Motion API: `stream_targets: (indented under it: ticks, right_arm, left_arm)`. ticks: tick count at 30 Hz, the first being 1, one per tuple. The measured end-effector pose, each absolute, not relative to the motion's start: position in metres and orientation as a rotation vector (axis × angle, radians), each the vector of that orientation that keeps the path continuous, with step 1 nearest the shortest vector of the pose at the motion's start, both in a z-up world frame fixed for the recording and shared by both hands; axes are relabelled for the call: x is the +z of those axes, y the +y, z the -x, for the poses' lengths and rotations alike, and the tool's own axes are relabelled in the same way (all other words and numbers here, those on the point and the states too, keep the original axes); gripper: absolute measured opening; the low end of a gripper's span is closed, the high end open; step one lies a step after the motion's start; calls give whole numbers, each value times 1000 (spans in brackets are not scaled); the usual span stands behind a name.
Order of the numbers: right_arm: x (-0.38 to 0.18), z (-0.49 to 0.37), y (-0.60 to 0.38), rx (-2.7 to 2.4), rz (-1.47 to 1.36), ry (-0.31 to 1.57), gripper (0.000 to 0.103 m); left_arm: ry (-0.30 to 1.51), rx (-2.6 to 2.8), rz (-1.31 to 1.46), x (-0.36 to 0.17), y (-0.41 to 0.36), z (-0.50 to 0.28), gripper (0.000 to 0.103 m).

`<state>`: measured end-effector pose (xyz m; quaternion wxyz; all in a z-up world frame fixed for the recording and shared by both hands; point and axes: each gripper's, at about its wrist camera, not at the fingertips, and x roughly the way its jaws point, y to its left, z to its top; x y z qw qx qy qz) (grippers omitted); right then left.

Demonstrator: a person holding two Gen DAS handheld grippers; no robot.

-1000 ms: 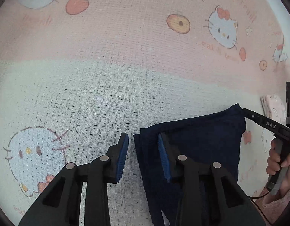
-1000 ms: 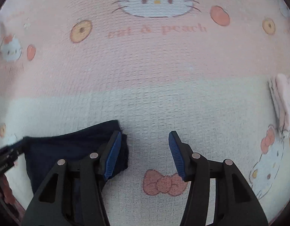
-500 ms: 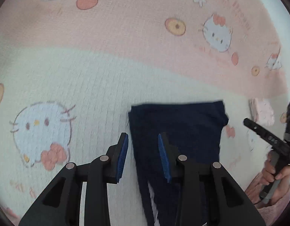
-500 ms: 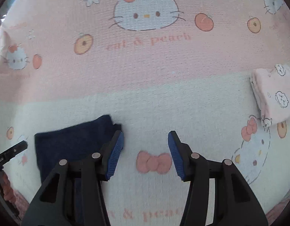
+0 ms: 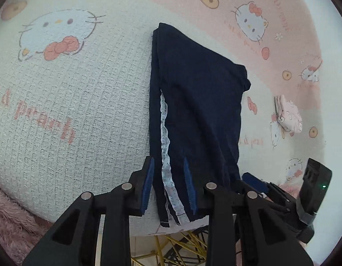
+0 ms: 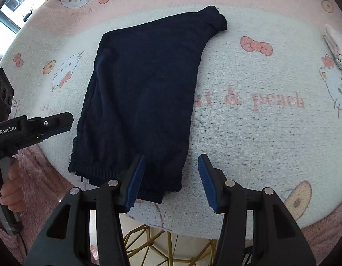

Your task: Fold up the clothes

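Dark navy trousers (image 5: 197, 102) lie folded lengthwise on the Hello Kitty table cover (image 5: 71, 88), the cuffs at the near edge; they also show in the right wrist view (image 6: 144, 88). A white dotted strip of lining (image 5: 166, 146) shows along the left fold. My left gripper (image 5: 168, 186) is open, its jaws either side of the left cuff edge. My right gripper (image 6: 171, 177) is open, at the right cuff corner, its left pad (image 6: 135, 181) over the cloth. Neither grips anything.
A folded pink garment (image 5: 288, 115) lies at the far right of the table, also in the right wrist view (image 6: 337, 42). Gold table legs (image 6: 153, 241) show below the near edge. Pink fluffy fabric (image 5: 13, 221) lies beside the table. A window (image 6: 17, 2) is at far left.
Both grippers pulled back from the far end of the trousers to the near cuff end. The whole folded garment came into view. Both stayed open.
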<state>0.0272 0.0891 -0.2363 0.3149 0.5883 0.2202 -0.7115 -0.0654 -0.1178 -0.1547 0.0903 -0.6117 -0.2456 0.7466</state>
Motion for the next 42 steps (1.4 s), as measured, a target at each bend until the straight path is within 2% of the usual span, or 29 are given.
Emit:
stream_targets:
  ticks: [3,6,7,8,10,14,16,19,22,25,29,33,35,38,40,42]
  right_arm:
    - [-228,-27,92,-1898,-1526,574,51]
    - [-226,-23,93,-1915,-1524,574,51]
    - [-229,-22,94,-1913,-1536,570,51]
    - [-232,-21,94,-1912,-1548,566,51]
    - [-239,-20,95,-1912,-1568,586,51]
    - [-249,-18,94,-1904,-1586,609,51]
    - [-251,-17,91,-1902,-1585,616,51]
    - [-258,-20,81,-1891,-1566,703,54]
    - [-257,-25,74,-1892,-1529,769,54]
    - [-244,-24,75,-1899,-1496,676,54]
    - [-239,-19,67,-1901,-1457,593,54]
    - [-271,-20,49,-1854,-1512,749,53]
    - [-269,-23,46,-1876,-1508,780,53]
    - [-260,-23,50,-1898,-1522,762,53]
    - [-252,-21,54,-1916,-1511,720,53]
    - [-245,-19,51,-1939,-1479,641,53]
  left_arm:
    - [-770,2187,1849,-167,-112,66,27]
    - [-671,2217,1851,-165,-104,63,26]
    - [-633,2230,1852,-164,-101,62,17]
    - [-596,2245,1854,-163,-100,61,3]
    - [-545,2274,1850,-158,-98,57,3]
    - [-597,2315,1792,-143,-109,48,3]
    - [-553,2320,1851,-150,-108,48,4]
    - [-517,2310,1943,-163,-110,50,8]
    - [-526,2368,1917,-149,-116,50,11]
    - [-487,2484,1824,-128,-123,54,11]
    - [-437,2384,1697,-131,-101,78,11]
    - [-320,2346,1797,-149,-78,80,11]
    - [-276,2346,1862,-155,-73,77,11]
    - [-330,2456,1936,-144,-95,59,11]
    - [-522,2422,1896,-140,-106,45,12]
    - [-565,2372,1874,-140,-101,40,12]
